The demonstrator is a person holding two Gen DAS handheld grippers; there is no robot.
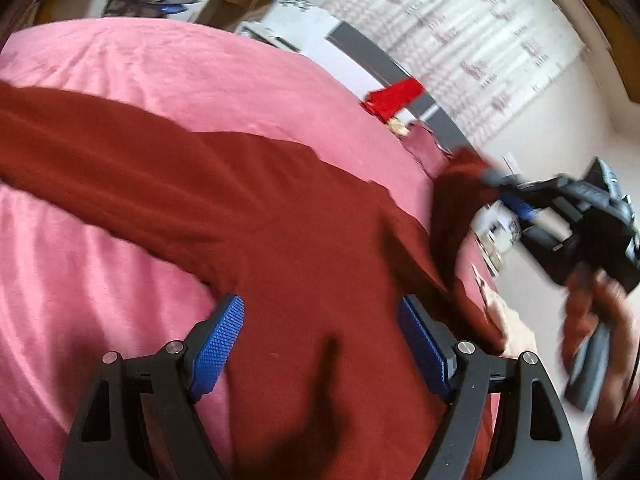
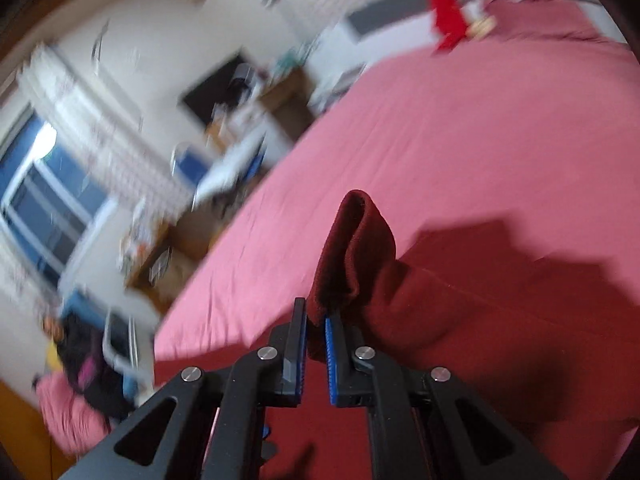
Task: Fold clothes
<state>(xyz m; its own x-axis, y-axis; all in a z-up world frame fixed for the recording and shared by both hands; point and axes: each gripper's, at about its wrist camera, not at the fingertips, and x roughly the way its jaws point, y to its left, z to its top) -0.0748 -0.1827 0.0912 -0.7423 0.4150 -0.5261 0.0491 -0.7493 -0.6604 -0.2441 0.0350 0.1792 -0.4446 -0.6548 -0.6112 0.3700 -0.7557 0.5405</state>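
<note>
The dark red garment (image 1: 248, 208) lies spread on the pink bed (image 1: 120, 80), its body directly under and ahead of the left hand-held gripper (image 1: 320, 344), whose two blue pads stand wide apart with nothing between them, hovering above the cloth. One sleeve runs as a long band away to that gripper's far left, so the garment's long axis there lies across the gripper's line of sight, not along it.

The right hand-held gripper (image 2: 316, 356) is pinched nearly closed on a cuff or hem end (image 2: 354, 248) of the same garment, lifted clear of the bed; the fold of cloth stands up just ahead of its fingertips, and the rest trails down and off to its right. In the left wrist view that gripper (image 1: 492, 178) sits off to the right, at the garment's raised edge, so the right one is the nearer to the lifted end.

Count: one dark red garment, two hand-held grippers, one bed, and one small bright red item (image 1: 394, 98) far ahead near the bed's edge; what it is cannot be told
</note>
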